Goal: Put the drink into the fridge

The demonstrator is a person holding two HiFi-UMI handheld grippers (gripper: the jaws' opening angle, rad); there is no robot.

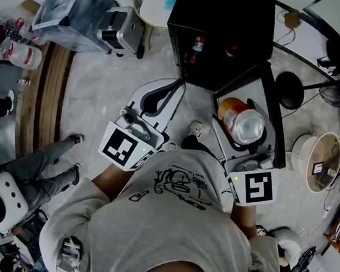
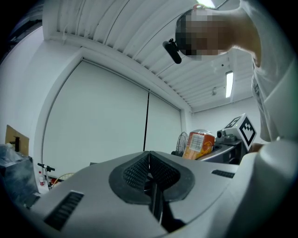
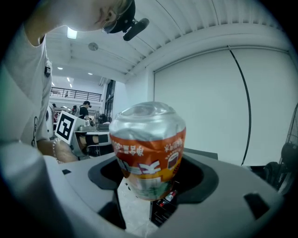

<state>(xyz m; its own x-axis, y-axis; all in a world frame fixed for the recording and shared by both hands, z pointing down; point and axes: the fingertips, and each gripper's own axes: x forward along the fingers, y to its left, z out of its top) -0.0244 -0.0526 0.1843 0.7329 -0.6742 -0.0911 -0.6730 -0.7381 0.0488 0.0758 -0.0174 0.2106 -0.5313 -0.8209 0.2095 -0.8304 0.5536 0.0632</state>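
The drink (image 1: 242, 121), an orange and silver can with a dented top, sits between the jaws of my right gripper (image 1: 244, 135), which is shut on it. In the right gripper view the drink (image 3: 150, 144) fills the gap between the dark pads, and my right gripper (image 3: 151, 174) holds it upright. The black fridge (image 1: 223, 28) stands on the floor just ahead, its door (image 1: 277, 115) swung open to the right and bottles visible inside. My left gripper (image 1: 174, 90) hangs left of the fridge opening, shut and empty. Its pads meet in the left gripper view (image 2: 149, 160), where the drink (image 2: 199, 144) shows at the right.
A white fan (image 1: 318, 160) lies on the floor to the right, and a black round base (image 1: 289, 91) sits behind the door. A plastic-wrapped machine (image 1: 81, 10) and a white round stool (image 1: 158, 4) stand at the back left. A person's legs (image 1: 50, 161) are at the left.
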